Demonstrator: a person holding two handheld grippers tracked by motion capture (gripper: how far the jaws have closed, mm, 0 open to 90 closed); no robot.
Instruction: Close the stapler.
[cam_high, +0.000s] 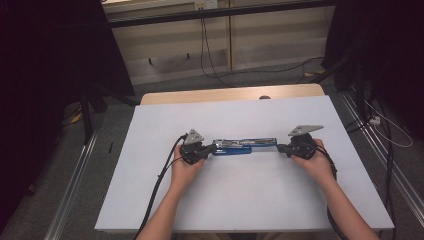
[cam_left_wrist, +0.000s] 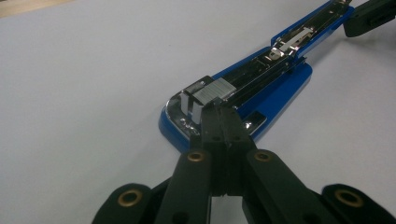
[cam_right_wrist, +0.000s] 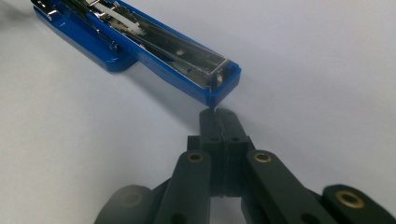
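Two grippers bracket one opened stapler (cam_high: 245, 145) that lies flat near the middle of the white table (cam_high: 240, 195), stretched left to right between the hands. Laid out full length like this, with its top swung back away from the base, the stapler exposes its metal channel upward, which reads as a set-up for loading or clearing staples.

At the stapler's base end, the left gripper (cam_high: 209, 148) has its jaws pressed together with nothing between them; in the left gripper view the closed tips (cam_left_wrist: 219, 112) rest against the chrome front of the magazine, probably to pin that end so the tool cannot slide. At the far end, the right gripper (cam_high: 281, 147) also has its jaws shut empty, and in the right gripper view the tips (cam_right_wrist: 217, 113) sit just at the blue corner (cam_right_wrist: 219, 91) of the swung-out arm, touching or nearly so; I cannot tell which. That looks like a bracing or nudging contact, not a grasp.

Blue plastic forms the stapler's body, with a broad rounded base and a narrower arm carrying a shiny steel rail. A short grey block of staples (cam_left_wrist: 215, 90) sits at the rail's front, just beyond the left tips.
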